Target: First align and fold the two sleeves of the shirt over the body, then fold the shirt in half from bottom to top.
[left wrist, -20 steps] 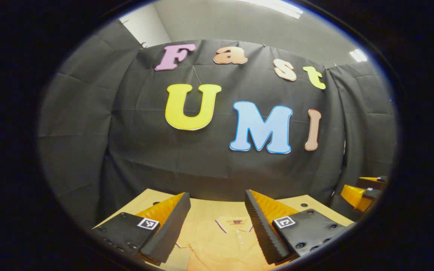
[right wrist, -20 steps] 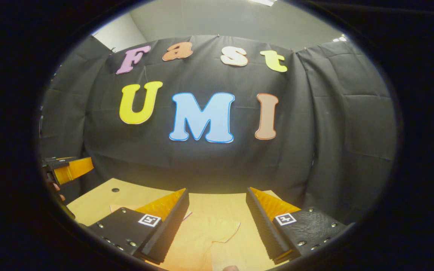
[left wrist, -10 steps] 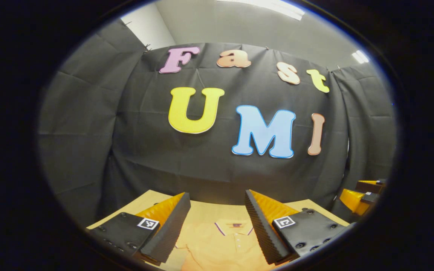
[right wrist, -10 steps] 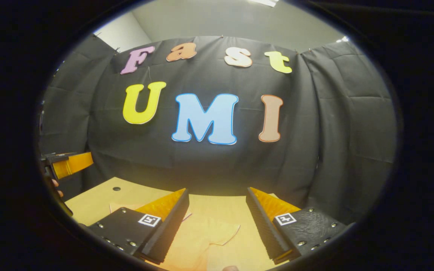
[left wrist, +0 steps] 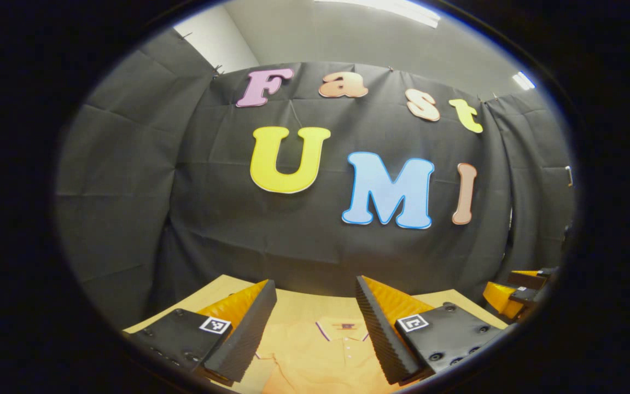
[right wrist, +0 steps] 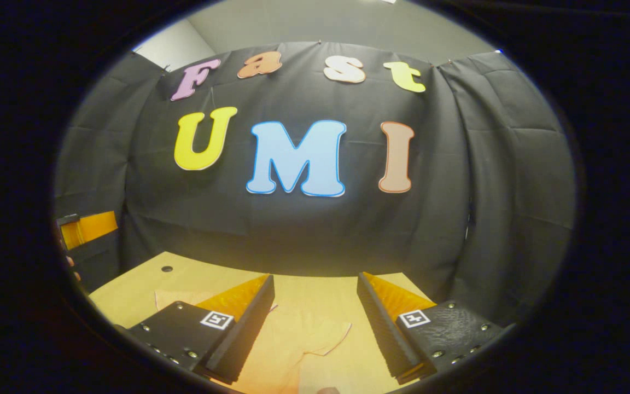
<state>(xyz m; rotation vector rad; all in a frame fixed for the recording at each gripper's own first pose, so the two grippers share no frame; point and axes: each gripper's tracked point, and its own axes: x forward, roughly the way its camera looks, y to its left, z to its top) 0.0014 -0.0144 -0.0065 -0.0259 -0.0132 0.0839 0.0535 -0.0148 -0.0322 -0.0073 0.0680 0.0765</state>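
Left gripper view looks along the left gripper (left wrist: 315, 328), and its two fingers stand wide apart with nothing between them. It is held up above the table (left wrist: 446, 300) and touches nothing. Down between the fingers lies the shirt (left wrist: 323, 358), flat on the table, front side up. You can see its collar (left wrist: 342, 328) and a row of little buttons under it. At the far right edge of this view, part of the other gripper pokes in.

In the right gripper view, a bit of the left gripper shows at the far left edge. Then comes the table with a small round hole (right wrist: 167, 268) in it. The right gripper (right wrist: 315, 328) is next, spread open too and holding nothing. Under it lies one short sleeve (right wrist: 320, 334) of the shirt, spread out flat to the side, with its cuff edge pointing toward the right.

The shirt looks soft, thin and light. I think it will bend and sag as soon as it is lifted, and it may slide a bit on the smooth table. It will not break. A good place to pinch looks like the end of each sleeve, near the cuff, so the sleeve can be laid over the body. Pinching just one layer may be tricky, and a loose hold could let the cloth slip out.
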